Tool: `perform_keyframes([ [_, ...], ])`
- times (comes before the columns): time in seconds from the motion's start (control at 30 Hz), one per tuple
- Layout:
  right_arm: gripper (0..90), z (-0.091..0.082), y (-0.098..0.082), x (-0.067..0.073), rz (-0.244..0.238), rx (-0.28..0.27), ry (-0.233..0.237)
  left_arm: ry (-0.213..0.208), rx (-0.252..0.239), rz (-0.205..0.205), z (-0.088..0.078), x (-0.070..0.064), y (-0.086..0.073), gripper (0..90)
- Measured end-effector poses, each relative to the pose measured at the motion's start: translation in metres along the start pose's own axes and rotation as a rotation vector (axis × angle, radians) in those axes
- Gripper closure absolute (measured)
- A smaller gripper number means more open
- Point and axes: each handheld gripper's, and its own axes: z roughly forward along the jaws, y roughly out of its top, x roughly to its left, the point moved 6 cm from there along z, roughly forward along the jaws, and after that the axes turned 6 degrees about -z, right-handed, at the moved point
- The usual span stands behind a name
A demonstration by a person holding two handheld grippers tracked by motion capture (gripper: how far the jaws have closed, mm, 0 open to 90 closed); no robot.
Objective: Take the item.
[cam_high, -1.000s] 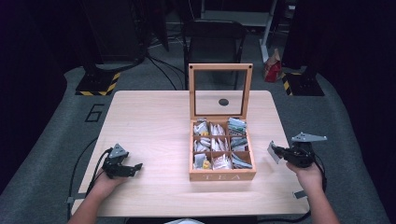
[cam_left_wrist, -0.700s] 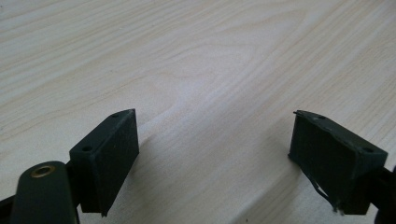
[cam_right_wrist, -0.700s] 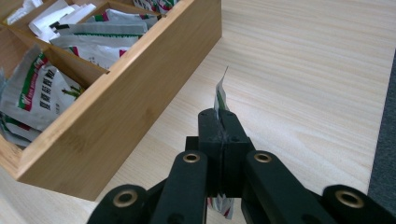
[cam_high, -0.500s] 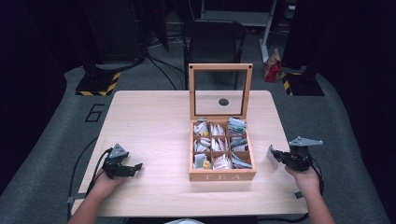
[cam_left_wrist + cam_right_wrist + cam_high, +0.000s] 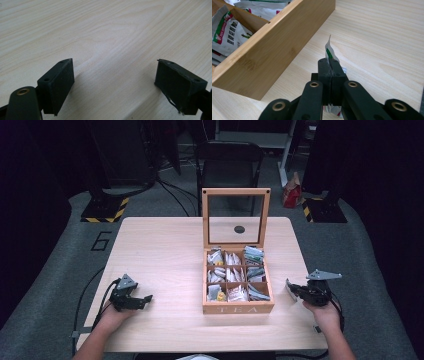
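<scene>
Dark room is surrounding the work area: grey carpet point(image 5: 45, 320) underfoot, a black chair point(image 5: 227, 160) standing behind the table, yellow-and-black striped stand bases point(image 5: 105, 210) sitting on the floor at the far left and far right.

Table point(image 5: 160, 250) — pale wood-grain top, mostly bare — is carrying a wooden tea box point(image 5: 238, 307) right of centre. Its glass-paned lid point(image 5: 236, 215) is standing upright at the back; the compartments are holding sachets.

Left gripper point(image 5: 115, 82) is resting low over bare table near the front left corner, well apart from the box; jaws are standing wide apart, nothing between them.

Right gripper point(image 5: 331, 65) is hovering just beside the box's right wall, near the table's right edge. Jaws are pressing together on a tea sachet point(image 5: 329, 51) — white with a green band, its top edge sticking up above the pads, its lower end showing beneath them.
</scene>
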Motion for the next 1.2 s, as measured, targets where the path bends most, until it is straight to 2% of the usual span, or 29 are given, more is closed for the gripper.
perform_keyframes([
  [0.1,89.0,0.002,-0.001,0.003,0.007,0.002,0.008,0.000,0.000,0.000,0.000,0.000,0.000,15.1],
  [0.27,88.7,0.006,-0.003,0.006,-0.009,0.014,0.020,0.000,0.000,0.000,0.000,0.000,0.000,15.1],
  [0.47,87.5,0.011,-0.008,0.011,0.003,0.027,0.037,0.000,0.000,0.000,0.000,0.000,0.000,15.1],
  [0.7,85.8,0.015,-0.011,0.015,-0.011,0.044,0.044,0.000,0.000,0.000,0.000,0.000,0.000,15.1],
  [1.07,80.0,0.018,-0.013,0.021,-0.027,0.055,0.059,0.000,0.000,0.000,0.000,0.000,0.000,15.1],
  [1.2,75.0,0.017,-0.011,0.022,-0.025,0.054,0.067,0.000,0.000,0.000,0.000,0.000,0.000,15.1],
])
